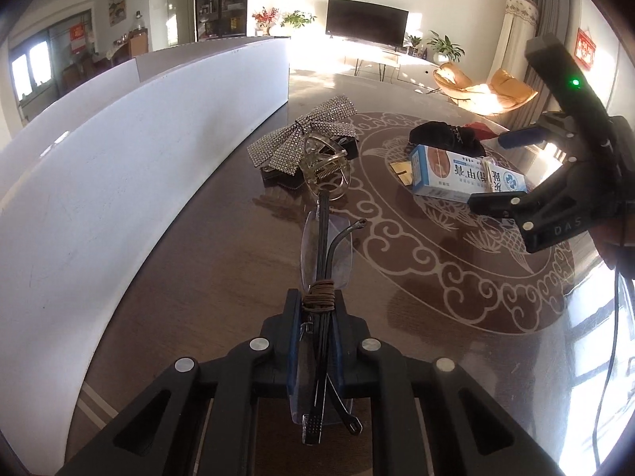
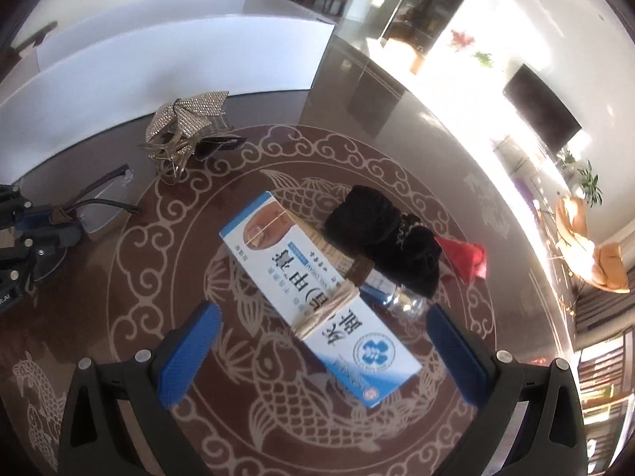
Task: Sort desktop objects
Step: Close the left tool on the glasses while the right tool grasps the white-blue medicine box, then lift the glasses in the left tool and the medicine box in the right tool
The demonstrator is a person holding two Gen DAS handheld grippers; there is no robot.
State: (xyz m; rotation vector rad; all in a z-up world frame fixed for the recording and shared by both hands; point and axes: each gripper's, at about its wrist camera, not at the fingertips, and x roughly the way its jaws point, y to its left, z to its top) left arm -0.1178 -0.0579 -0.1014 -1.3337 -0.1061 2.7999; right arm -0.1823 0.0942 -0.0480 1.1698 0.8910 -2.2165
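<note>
My left gripper is shut on a pair of folded rimless glasses bound with brown cord, held just above the dark patterned table. The same glasses and left gripper show at the left edge of the right wrist view. My right gripper stands open over a white-and-blue cream box wrapped with bands, its blue pads well clear of the box on both sides. From the left wrist view the right gripper hangs over that box.
A rhinestone bow and a gold claw clip lie ahead of the glasses. A black pouch, a red item and a small clear bottle crowd the box. A long white container wall borders the table's left side.
</note>
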